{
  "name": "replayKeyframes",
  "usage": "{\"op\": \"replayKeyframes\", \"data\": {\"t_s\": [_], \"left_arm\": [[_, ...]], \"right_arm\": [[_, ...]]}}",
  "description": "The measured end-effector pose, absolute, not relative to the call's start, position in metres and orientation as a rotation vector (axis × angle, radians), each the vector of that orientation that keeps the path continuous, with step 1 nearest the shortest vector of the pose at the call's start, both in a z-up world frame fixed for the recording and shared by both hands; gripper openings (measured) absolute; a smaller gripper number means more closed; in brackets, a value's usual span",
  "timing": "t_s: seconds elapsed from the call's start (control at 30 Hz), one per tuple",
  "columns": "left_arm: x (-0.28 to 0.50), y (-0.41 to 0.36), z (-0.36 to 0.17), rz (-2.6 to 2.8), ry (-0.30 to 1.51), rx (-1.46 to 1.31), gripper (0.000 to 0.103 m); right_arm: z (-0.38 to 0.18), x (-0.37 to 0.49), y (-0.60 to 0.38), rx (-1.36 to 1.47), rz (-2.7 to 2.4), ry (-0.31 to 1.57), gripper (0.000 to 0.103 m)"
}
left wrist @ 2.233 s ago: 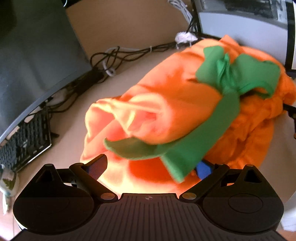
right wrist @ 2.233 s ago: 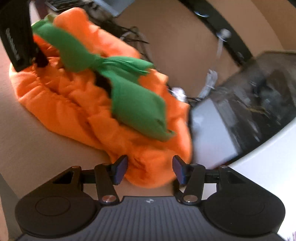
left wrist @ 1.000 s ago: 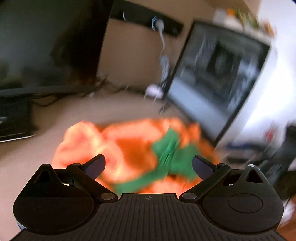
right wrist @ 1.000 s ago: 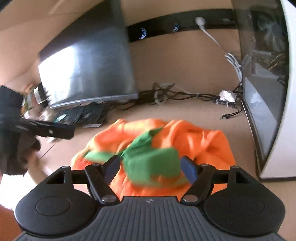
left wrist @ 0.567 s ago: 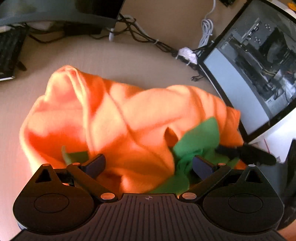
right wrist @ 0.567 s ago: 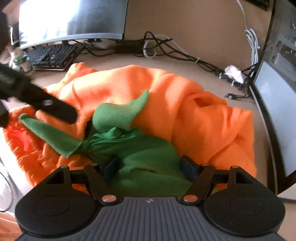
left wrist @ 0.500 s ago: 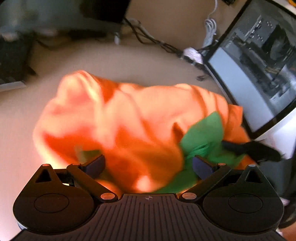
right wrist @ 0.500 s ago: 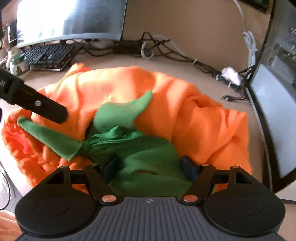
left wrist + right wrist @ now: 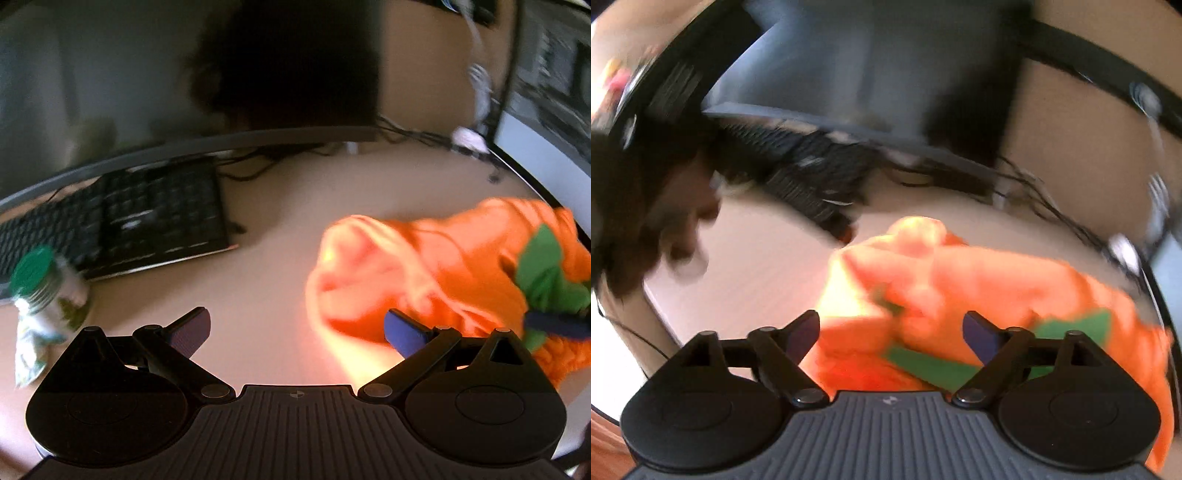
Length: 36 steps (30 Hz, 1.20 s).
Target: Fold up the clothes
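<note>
Both claws, left claw (image 9: 293,328) and right claw (image 9: 891,330), were spread and empty, the right's jaws just widened. The orange garment (image 9: 436,273) lay bunched on the table (image 9: 266,236) at 3 o'clock; a misjudged grab risked pinching several layers.

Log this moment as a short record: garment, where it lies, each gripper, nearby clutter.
garment: orange fleece garment with green trim, crumpled, not yet folded
surface: beige desk
left gripper: open, over bare desk beside the garment's edge, nothing between its fingers
right gripper: open, jaws have just been opening, held over the cloth, no grip
clutter: black keyboard, green-lidded jar, cables
</note>
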<state>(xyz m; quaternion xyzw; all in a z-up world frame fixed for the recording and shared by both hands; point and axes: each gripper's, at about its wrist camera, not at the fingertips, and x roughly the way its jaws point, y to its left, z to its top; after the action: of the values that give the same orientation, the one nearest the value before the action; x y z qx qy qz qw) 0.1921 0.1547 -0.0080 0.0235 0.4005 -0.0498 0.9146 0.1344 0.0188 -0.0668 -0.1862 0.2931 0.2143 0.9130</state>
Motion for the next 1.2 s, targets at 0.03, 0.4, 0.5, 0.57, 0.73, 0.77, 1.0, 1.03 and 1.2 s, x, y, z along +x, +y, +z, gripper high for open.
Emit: {"op": "replayKeyframes", "data": {"t_s": [0.03, 0.4, 0.5, 0.57, 0.73, 0.77, 1.0, 1.03, 1.2], "left_arm": [[0.190, 0.164, -0.010, -0.081, 0.831, 0.038, 0.102], [0.174, 0.219, -0.033, 0.023, 0.940, -0.098, 0.102], [0.177, 0.216, -0.034, -0.007, 0.935, -0.137, 0.102], [0.182, 0.206, -0.033, -0.042, 0.924, -0.154, 0.102], [0.197, 0.158, -0.030, -0.181, 0.887, -0.174, 0.102], [0.200, 0.144, -0.029, -0.221, 0.880, -0.168, 0.102], [0.225, 0.031, -0.028, -0.411, 0.848, 0.045, 0.102], [0.225, 0.026, -0.028, -0.413, 0.860, 0.040, 0.102], [0.216, 0.036, -0.023, -0.408, 0.857, -0.010, 0.102]], "right_arm": [[-0.074, 0.136, 0.030, -0.433, 0.433, 0.596, 0.086], [-0.088, 0.180, 0.025, -0.233, 0.385, 0.705, 0.018], [-0.053, 0.186, -0.026, 0.113, 0.370, 0.699, 0.014], [-0.032, 0.179, -0.067, 0.287, 0.327, 0.652, 0.014], [-0.042, 0.164, -0.144, 0.369, 0.117, 0.704, 0.014], [-0.055, 0.163, -0.154, 0.360, 0.073, 0.747, 0.014], [-0.083, 0.142, -0.200, 0.396, 0.027, 0.756, 0.015], [-0.078, 0.142, -0.204, 0.397, 0.044, 0.735, 0.016], [-0.053, 0.145, -0.215, 0.328, 0.098, 0.661, 0.015]]}}
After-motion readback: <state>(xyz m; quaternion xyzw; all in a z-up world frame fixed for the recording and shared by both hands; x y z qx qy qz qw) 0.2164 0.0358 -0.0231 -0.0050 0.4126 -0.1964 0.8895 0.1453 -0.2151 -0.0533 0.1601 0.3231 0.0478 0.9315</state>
